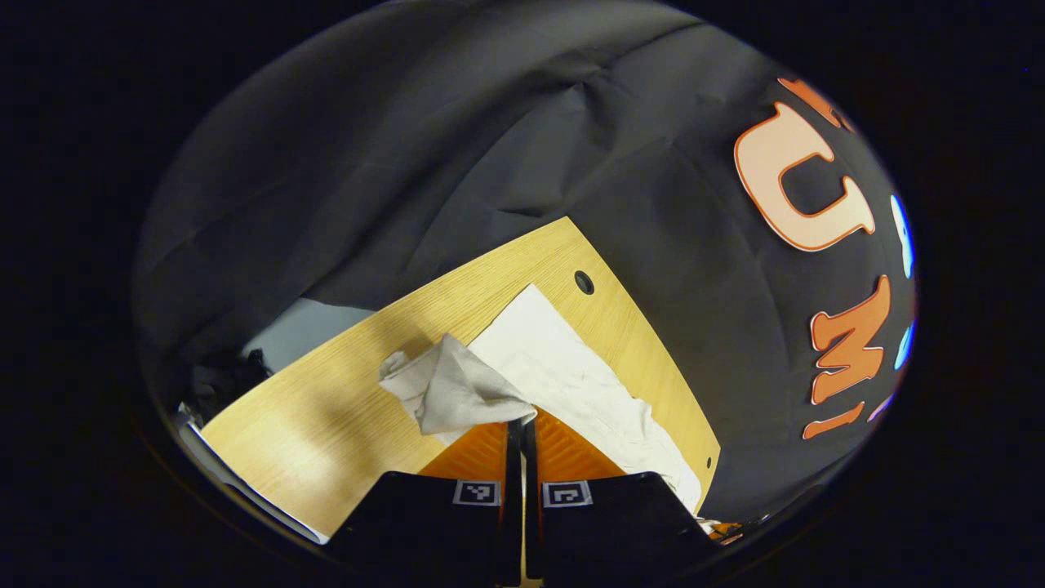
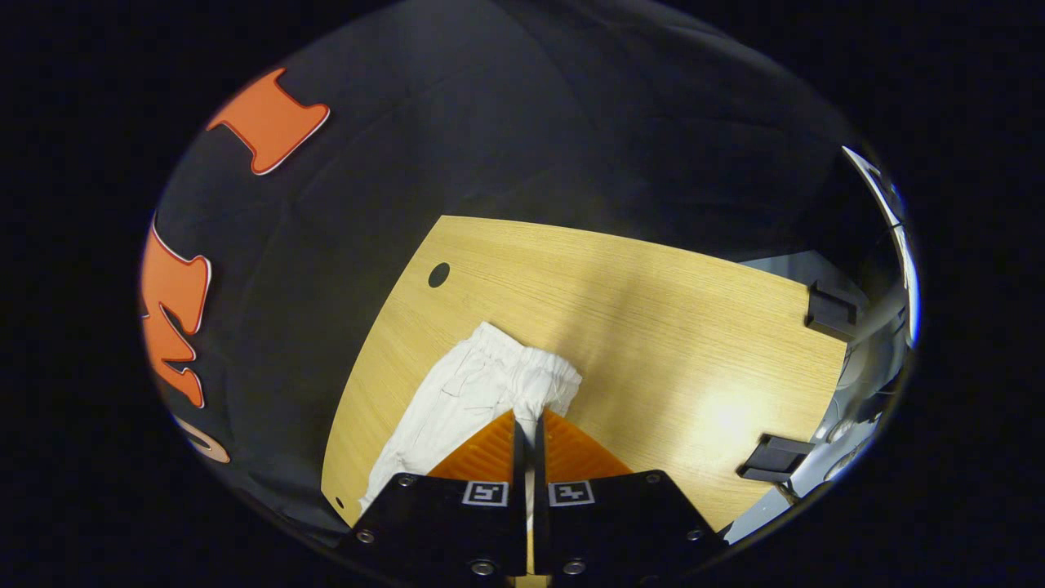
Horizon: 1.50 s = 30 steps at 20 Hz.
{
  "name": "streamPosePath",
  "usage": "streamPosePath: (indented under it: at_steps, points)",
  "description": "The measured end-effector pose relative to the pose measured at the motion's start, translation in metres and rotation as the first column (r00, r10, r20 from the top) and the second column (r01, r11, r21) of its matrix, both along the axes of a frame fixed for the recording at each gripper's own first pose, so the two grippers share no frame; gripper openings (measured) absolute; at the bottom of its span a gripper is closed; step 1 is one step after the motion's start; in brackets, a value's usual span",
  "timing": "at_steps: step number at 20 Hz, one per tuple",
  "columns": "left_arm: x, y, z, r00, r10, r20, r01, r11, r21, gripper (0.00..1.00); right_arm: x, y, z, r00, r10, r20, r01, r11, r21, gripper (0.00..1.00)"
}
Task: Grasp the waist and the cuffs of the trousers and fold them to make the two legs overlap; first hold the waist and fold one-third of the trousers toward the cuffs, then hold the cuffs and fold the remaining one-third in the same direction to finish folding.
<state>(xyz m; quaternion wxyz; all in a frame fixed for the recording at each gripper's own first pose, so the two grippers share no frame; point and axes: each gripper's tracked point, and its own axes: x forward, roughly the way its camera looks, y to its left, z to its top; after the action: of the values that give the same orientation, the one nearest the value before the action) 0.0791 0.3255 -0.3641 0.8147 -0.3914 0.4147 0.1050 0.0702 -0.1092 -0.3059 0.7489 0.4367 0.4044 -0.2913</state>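
White trousers [image 1: 571,376] lie on a light wooden table [image 1: 326,408]. In the left gripper view, one cuff end [image 1: 445,388] is lifted and bunched, and my left gripper [image 1: 521,418] is shut on it. In the right gripper view, the gathered waist [image 2: 506,371] of the trousers [image 2: 457,408] rests on the table [image 2: 653,327], with the legs running back toward the lower left. My right gripper [image 2: 528,418] is shut on the waist's edge at its near corner.
A round cable hole [image 1: 584,282] sits near the table's far corner, also seen in the right gripper view as a cable hole [image 2: 438,274]. Black clamps [image 2: 829,310] [image 2: 771,457] grip the table's right edge. Black cloth hangs behind the table.
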Motion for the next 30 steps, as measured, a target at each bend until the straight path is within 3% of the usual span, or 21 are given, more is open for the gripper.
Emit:
streamPosePath:
  at_steps: [11,16,17,18,19,20,21,24,26,27,28,30]
  points:
    - [0.131,-0.003,-0.025,0.994,-0.109,-0.015,0.11,0.994,0.024,0.05,0.103,0.011,-0.005,1.0,0.023,-0.016,-0.023,1.0,0.02,0.04]
    - [0.181,0.0,-0.044,0.998,-0.055,-0.006,0.055,0.998,0.017,0.1,0.158,0.019,-0.015,0.999,0.013,0.031,-0.016,0.995,0.097,0.04]
    - [0.197,0.002,-0.047,1.0,-0.02,0.023,0.019,1.0,0.024,0.03,0.173,0.022,-0.011,0.997,0.002,0.074,-0.011,0.993,0.12,0.04]
    - [0.207,0.01,-0.04,0.998,0.021,0.066,-0.022,1.0,0.019,0.26,0.185,0.022,-0.007,0.994,-0.01,0.111,-0.005,0.991,0.136,0.06]
    - [0.214,0.014,-0.035,0.993,0.061,0.104,-0.062,0.998,0.009,0.27,0.191,0.024,-0.009,0.992,-0.011,0.128,-0.007,0.99,0.141,0.09]
    - [0.217,0.018,-0.032,0.99,0.077,0.114,-0.078,0.997,0.004,0.43,0.195,0.023,-0.01,0.991,-0.003,0.136,-0.016,0.99,0.141,0.16]
    - [0.213,0.018,-0.035,0.992,0.074,0.101,-0.076,0.997,0.011,0.52,0.195,0.025,-0.014,0.991,0.005,0.136,-0.023,0.991,0.133,0.2]
    - [0.207,0.008,-0.027,0.996,0.04,0.083,-0.041,0.999,0.014,0.78,0.193,0.016,-0.017,0.991,0.031,0.131,-0.044,0.994,0.103,0.45]
    - [0.204,0.001,-0.016,0.996,0.002,0.089,-0.006,0.999,0.051,0.89,0.184,0.01,-0.022,0.993,0.052,0.102,-0.06,0.995,0.078,0.54]
    - [0.204,-0.002,-0.011,0.996,-0.025,0.09,0.019,0.997,0.074,0.83,0.178,0.006,-0.026,0.994,0.07,0.082,-0.075,0.996,0.058,0.57]
    - [0.202,-0.004,-0.008,0.995,-0.055,0.086,0.046,0.994,0.102,0.85,0.17,0.003,-0.031,0.995,0.086,0.057,-0.088,0.995,0.04,0.62]
    - [0.198,-0.014,-0.003,0.99,-0.12,0.074,0.108,0.982,0.158,1.0,0.154,-0.003,-0.041,0.994,0.111,-0.003,-0.111,0.994,0.013,0.7]
